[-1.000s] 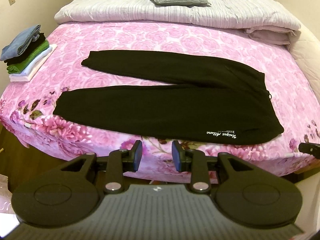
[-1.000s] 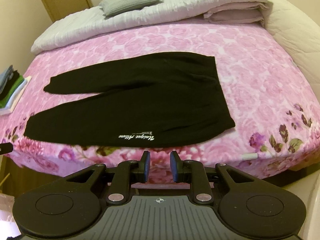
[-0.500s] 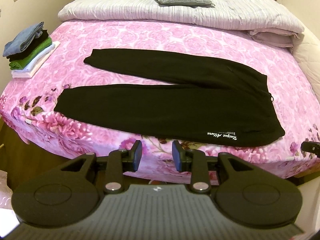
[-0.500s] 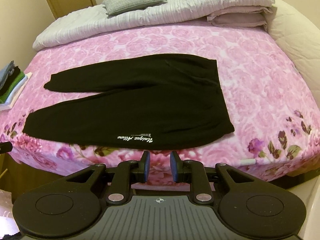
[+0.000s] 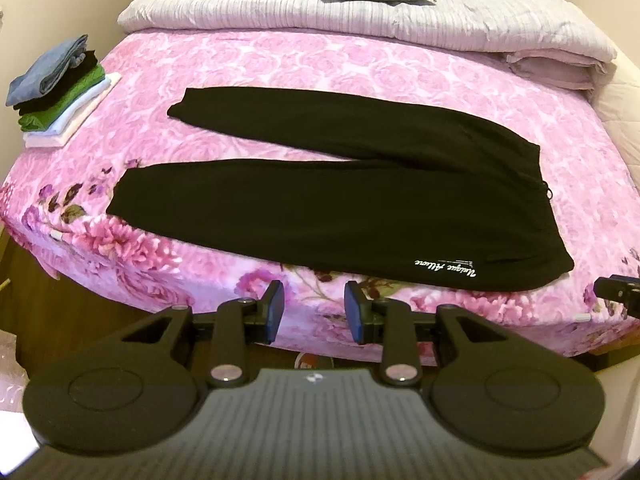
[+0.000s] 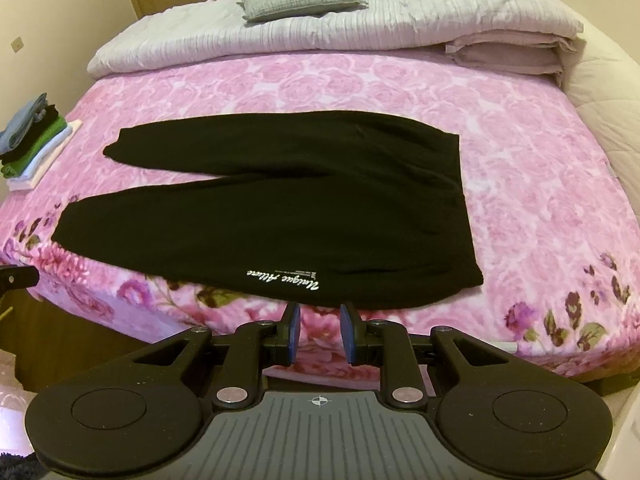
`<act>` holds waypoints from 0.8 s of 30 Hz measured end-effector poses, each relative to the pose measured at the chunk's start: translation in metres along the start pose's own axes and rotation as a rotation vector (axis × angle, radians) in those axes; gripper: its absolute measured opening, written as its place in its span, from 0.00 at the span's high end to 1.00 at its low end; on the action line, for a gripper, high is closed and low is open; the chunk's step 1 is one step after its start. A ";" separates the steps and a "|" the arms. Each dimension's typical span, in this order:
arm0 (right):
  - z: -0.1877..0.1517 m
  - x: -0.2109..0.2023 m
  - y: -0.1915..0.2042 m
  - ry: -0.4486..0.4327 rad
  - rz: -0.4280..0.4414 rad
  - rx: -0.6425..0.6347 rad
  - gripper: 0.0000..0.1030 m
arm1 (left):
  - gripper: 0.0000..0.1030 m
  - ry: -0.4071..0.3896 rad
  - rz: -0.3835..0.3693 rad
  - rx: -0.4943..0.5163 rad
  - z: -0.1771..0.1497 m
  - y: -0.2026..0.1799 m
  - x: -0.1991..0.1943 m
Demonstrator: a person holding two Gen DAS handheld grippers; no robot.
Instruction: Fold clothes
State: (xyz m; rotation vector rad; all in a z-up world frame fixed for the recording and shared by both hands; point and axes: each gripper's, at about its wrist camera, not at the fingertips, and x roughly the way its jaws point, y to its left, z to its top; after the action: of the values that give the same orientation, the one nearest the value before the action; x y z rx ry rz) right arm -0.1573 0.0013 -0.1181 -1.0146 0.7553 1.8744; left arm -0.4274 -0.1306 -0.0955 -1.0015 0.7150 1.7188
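Flat on the pink floral bedspread lie the black trousers, legs spread toward the stack of folded clothes at the left edge; wide bare bedspread lies beyond them; left gripper and right gripper hang off the near edge, jaws parted, empty.

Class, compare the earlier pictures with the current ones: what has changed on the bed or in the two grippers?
Nothing visibly changed. The black trousers lie flat on the pink floral bed, the folded stack is untouched, and the left gripper and right gripper remain open and empty.
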 end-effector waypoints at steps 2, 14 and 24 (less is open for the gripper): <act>0.004 0.003 -0.001 0.005 0.003 -0.003 0.78 | 0.72 0.008 0.006 -0.005 0.004 0.001 0.005; 0.038 0.044 -0.010 0.077 -0.008 0.022 0.78 | 0.72 0.049 -0.051 0.033 0.050 -0.005 0.058; 0.086 0.114 -0.022 0.202 0.013 0.194 0.78 | 0.72 0.077 -0.162 0.163 0.122 -0.002 0.141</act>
State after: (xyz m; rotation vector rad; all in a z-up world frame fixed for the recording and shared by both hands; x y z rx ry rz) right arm -0.2030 0.1257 -0.1775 -1.0863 1.0428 1.6878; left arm -0.4863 0.0342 -0.1598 -0.9884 0.7882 1.4646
